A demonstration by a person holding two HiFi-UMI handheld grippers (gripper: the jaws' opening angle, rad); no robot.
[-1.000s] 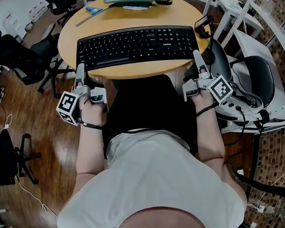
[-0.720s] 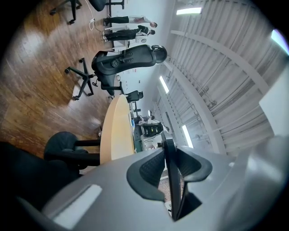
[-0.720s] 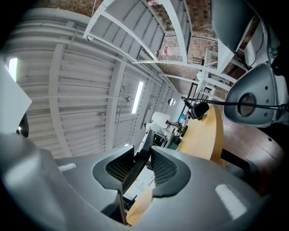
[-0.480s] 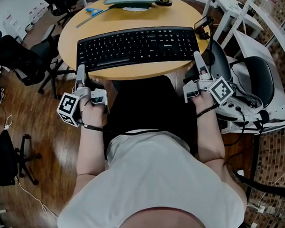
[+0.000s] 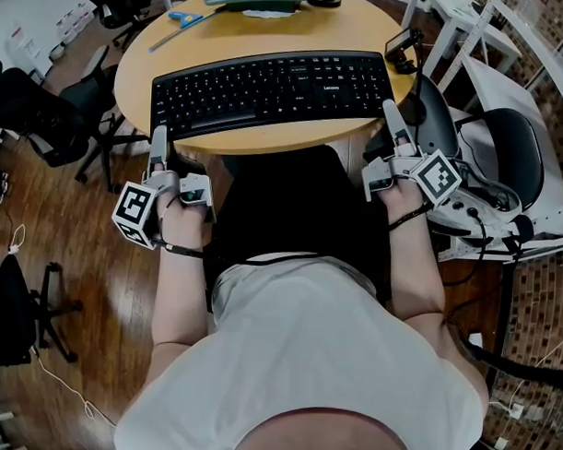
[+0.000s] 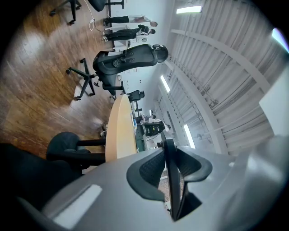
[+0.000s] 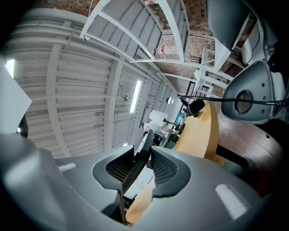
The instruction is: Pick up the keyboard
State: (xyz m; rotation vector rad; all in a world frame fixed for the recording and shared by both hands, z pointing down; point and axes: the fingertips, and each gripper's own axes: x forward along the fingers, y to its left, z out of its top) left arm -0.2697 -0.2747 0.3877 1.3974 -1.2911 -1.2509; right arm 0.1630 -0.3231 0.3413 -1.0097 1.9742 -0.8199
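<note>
Head view: the keyboard lies on the surface, with the left gripper and right gripper at its front corners.

Left gripper view: the fingers clamp its thin edge.

Right gripper view: likewise. I judge the keyboard light, stiff and slippery, so I hold both ends.

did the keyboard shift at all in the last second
No. In the head view the keyboard lies where it did on the table, with its long front edge just as close to the table's near rim.
</note>
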